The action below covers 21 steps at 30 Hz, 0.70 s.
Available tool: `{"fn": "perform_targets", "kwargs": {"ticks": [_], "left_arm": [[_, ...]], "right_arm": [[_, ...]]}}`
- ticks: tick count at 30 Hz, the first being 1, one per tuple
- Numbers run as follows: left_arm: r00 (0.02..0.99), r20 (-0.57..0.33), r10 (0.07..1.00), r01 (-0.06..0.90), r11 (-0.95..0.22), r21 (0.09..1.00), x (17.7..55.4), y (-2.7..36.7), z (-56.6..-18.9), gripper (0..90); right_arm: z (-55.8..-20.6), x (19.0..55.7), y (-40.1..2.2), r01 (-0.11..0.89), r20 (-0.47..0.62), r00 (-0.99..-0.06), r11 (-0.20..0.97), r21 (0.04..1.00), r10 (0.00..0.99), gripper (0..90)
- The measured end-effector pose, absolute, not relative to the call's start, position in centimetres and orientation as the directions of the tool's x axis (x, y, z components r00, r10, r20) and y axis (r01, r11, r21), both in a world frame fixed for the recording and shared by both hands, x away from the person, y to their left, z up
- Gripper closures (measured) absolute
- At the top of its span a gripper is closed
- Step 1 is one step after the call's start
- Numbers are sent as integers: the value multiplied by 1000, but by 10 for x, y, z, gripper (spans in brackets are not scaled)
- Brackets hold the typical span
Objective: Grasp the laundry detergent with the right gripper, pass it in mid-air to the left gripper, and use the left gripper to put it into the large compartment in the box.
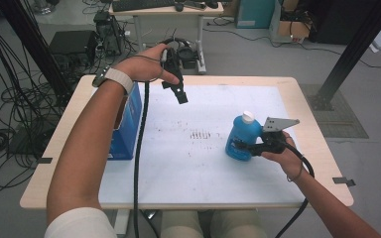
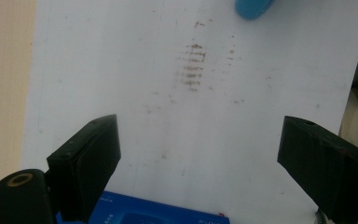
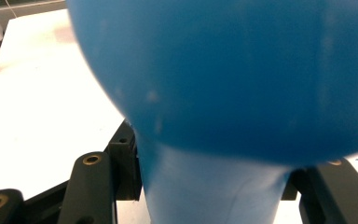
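A blue plastic bottle (image 1: 239, 134) with a white cap (image 1: 248, 117) stands on the white mat at the right. My right gripper (image 1: 240, 146) is shut on it low down. In the right gripper view the bottle's blue body (image 3: 223, 74) looms close, with the black jaws pressed on its narrow part on both sides. My left gripper (image 1: 180, 94) hangs above the far left of the mat, pointing down, open and holding nothing. In the left gripper view my left gripper (image 2: 200, 163) has wide-apart jaws framing bare mat, and the bottle's edge (image 2: 254, 7) shows at the top.
A blue box (image 1: 129, 124) stands at the mat's left edge under the left forearm; its top (image 2: 158, 214) shows between the left jaws. Brown smudges (image 1: 201, 134) mark the white mat (image 1: 203, 168). The wooden table rim (image 1: 322, 148) surrounds the mat. Cables and equipment lie on the floor beyond.
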<state>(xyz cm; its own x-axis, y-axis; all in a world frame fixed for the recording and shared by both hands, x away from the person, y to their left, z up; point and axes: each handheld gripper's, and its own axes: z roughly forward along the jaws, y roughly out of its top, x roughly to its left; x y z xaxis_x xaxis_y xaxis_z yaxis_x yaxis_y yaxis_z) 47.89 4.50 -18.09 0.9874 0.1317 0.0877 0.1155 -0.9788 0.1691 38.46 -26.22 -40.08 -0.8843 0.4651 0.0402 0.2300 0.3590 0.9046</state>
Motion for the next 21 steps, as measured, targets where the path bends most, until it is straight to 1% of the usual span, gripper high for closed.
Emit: {"fn": "perform_targets", "kwargs": {"ticks": [21], "left_arm": [[987,83,137,121,-978,171,479,47,-181,136]], "right_arm": [[-400,385,-262,223,32,-886,365,904,462,436]]}}
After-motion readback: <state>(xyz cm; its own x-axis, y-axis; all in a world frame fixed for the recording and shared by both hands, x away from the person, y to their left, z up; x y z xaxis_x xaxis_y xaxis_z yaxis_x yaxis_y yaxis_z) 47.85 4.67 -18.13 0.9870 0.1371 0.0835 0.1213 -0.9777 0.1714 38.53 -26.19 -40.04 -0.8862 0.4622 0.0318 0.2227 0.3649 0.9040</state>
